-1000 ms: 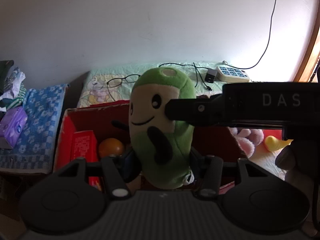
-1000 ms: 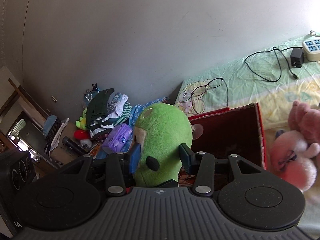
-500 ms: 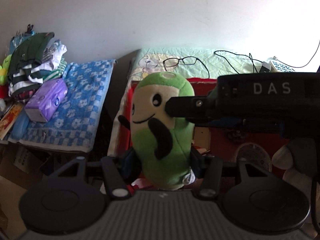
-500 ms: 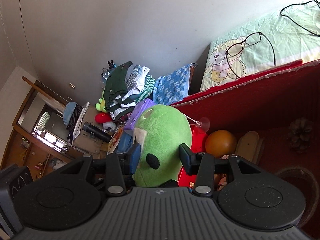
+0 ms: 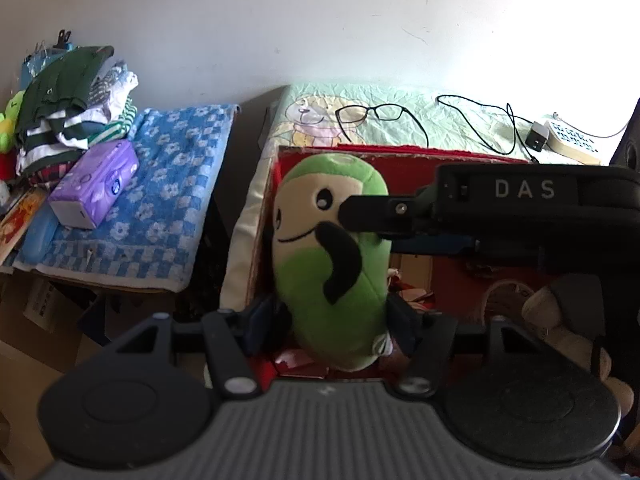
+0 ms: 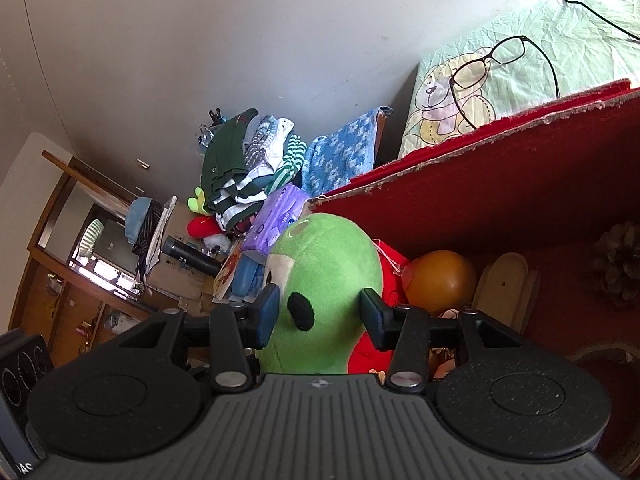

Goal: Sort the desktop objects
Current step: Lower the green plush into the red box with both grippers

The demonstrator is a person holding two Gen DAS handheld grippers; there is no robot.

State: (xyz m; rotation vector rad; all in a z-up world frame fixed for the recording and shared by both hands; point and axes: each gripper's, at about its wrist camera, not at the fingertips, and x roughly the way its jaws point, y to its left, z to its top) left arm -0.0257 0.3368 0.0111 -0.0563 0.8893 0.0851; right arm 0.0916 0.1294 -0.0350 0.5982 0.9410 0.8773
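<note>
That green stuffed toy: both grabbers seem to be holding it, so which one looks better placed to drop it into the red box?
Probably the right gripper. Its fingers clamp the green plush, and its view looks down into the red box beside the orange ball. The left gripper grips it too, seemingly nearer the edge.

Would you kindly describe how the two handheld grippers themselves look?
Both are matte black plastic with ribbed grey tops, round side discs and silver screws. The right gripper has dark blue finger pads; white "DAS" lettering marks its body. The left gripper looks alike.
</note>
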